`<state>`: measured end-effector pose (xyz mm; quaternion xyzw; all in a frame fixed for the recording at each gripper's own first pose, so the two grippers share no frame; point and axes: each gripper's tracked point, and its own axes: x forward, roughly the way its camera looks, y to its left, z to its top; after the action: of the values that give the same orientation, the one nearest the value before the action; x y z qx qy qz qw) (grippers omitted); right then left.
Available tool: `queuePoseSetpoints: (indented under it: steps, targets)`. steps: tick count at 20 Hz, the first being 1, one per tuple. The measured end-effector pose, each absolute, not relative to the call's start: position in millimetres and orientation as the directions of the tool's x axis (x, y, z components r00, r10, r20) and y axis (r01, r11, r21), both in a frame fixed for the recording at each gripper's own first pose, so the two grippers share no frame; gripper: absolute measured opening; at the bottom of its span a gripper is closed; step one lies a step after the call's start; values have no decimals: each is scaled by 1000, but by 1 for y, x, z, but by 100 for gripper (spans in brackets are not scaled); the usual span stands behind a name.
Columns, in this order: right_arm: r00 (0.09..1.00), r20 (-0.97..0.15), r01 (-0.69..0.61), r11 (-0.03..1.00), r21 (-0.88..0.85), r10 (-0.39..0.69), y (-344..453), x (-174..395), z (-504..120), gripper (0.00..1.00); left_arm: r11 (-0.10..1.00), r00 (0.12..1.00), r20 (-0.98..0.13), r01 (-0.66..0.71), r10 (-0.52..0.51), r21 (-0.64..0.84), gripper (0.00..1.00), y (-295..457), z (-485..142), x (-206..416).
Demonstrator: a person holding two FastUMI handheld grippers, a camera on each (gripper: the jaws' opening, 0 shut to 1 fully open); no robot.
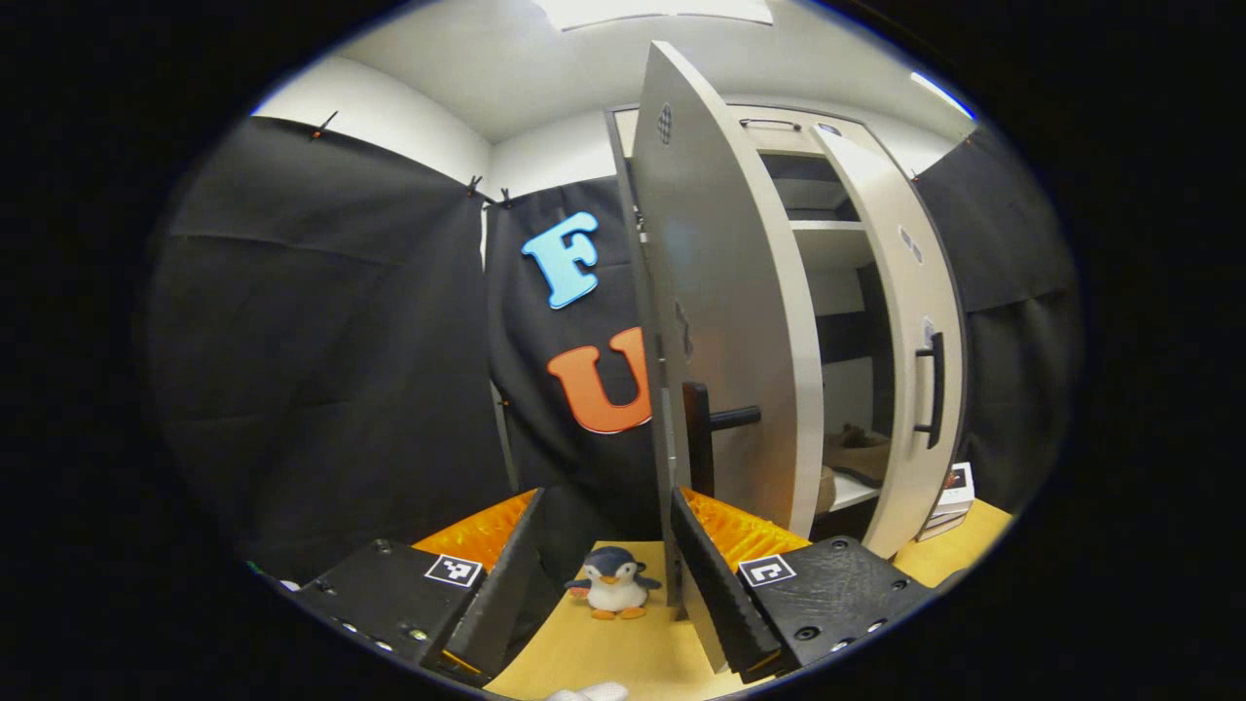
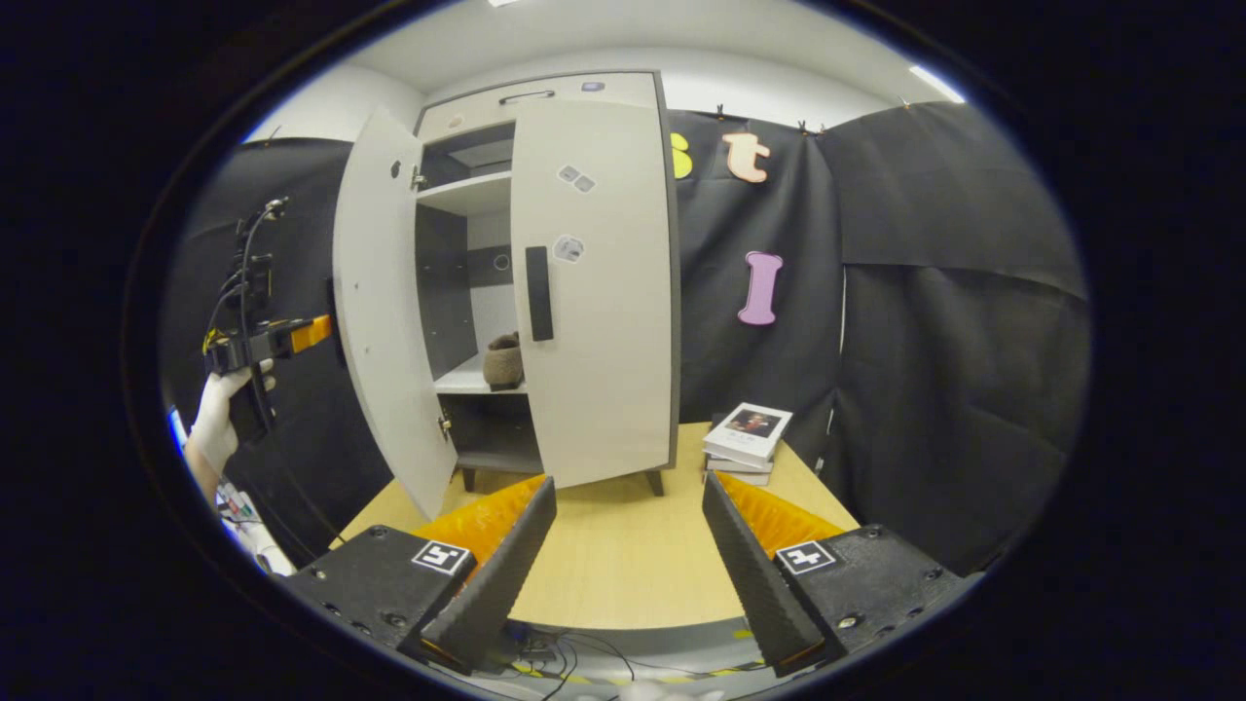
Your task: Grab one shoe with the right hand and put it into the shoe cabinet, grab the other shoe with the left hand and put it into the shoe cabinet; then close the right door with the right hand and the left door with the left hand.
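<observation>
The pale shoe cabinet stands on the wooden table. A brown shoe sits on its middle shelf, and brown shoes lie behind the doors. The left door is swung wide open, and its edge and dark handle rise just beyond my open left gripper. In the right gripper view a gloved hand holds the left gripper against the outer face of the left door. The right door stands nearly closed, slightly ajar. My right gripper is open and holds nothing, back from the cabinet above the table's near edge.
A small penguin toy sits on the table between the left gripper's fingers, farther off. A stack of books lies right of the cabinet. Cables run along the table's front edge. Black cloth walls surround the booth.
</observation>
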<state>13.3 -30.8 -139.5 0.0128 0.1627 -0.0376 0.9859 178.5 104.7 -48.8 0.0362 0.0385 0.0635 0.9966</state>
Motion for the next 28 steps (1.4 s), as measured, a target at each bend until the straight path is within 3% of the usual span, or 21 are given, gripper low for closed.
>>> queuePoseSetpoints:
  steps: [4, 5, 7, 8, 13, 14, 16, 28]
  targets:
    - [948, -311, 79, 997, 18, -69, -31, 12, -136, 99, 998, 995, -81, -52, 54, 29, 81, 58, -48, 189]
    - [949, -307, 81, 997, 20, -71, -31, 12, -136, 99, 999, 996, -84, -41, 42, 11, 94, 50, -47, 193]
    - [950, -301, 86, 996, 20, -76, -31, 12, -134, 99, 1000, 996, -87, -24, 24, 4, 100, 37, -46, 192]
    - [953, -293, 91, 996, 18, -81, -32, 12, -131, 99, 1000, 996, -86, -20, 22, 17, 96, 34, -47, 189]
    - [966, -246, 88, 996, 18, -81, -35, 17, -109, 99, 999, 995, -94, 15, -11, 43, 96, 12, -50, 154]
    - [968, -236, 86, 996, 15, -81, -36, 18, -105, 99, 999, 995, -102, 22, -18, 41, 100, 8, -51, 144]
    - [972, -218, 87, 996, 11, -82, -36, 22, -95, 99, 999, 994, -101, 33, -30, 35, 96, -1, -52, 118]
    - [987, -135, 92, 996, -1, -91, -36, 20, -73, 99, 998, 990, -136, 41, -46, -37, 96, -22, -71, 1]
